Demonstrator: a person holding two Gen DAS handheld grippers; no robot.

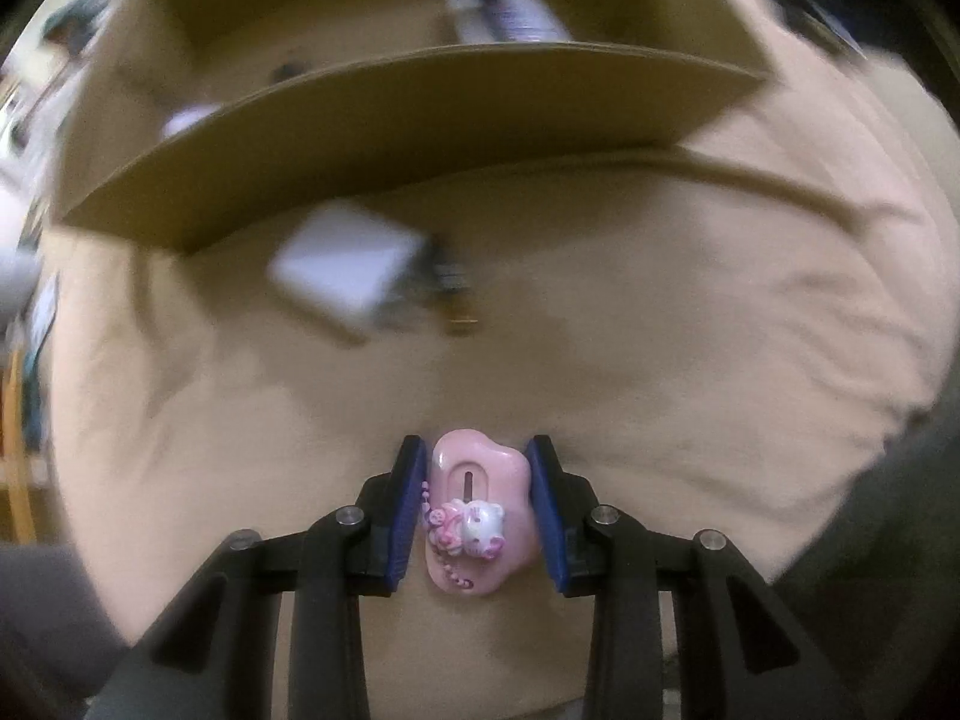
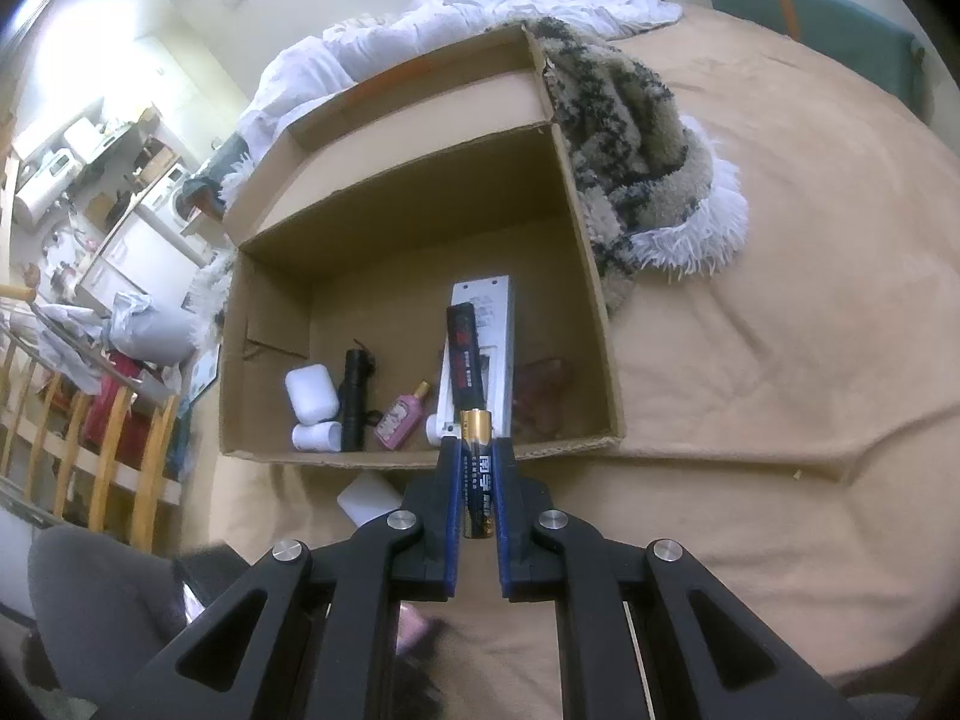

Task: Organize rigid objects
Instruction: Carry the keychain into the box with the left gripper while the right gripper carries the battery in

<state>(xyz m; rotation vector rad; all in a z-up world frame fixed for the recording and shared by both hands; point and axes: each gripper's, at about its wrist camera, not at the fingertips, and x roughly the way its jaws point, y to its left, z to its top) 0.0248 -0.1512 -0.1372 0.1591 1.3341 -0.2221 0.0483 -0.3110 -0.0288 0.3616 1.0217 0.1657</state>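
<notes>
Left hand-held gripper (image 1: pixel 477 507) clamping pink charm (image 1: pixel 474 516), white block (image 1: pixel 348 270) motion-blurred

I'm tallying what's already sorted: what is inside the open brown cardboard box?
Inside the brown cardboard box: a white earbud case, black flashlight, pink perfume bottle, long white remote, black marker. The battery in the right gripper hides part of the floor.

A bed (image 2: pixel 780 300) with a tan cover carries an open box (image 2: pixel 600 324), a patterned shaggy blanket (image 2: pixel 630 138) beside it, rumpled white bedding (image 2: pixel 480 12) behind, and a white block (image 2: pixel 366 498) before the box.
</notes>
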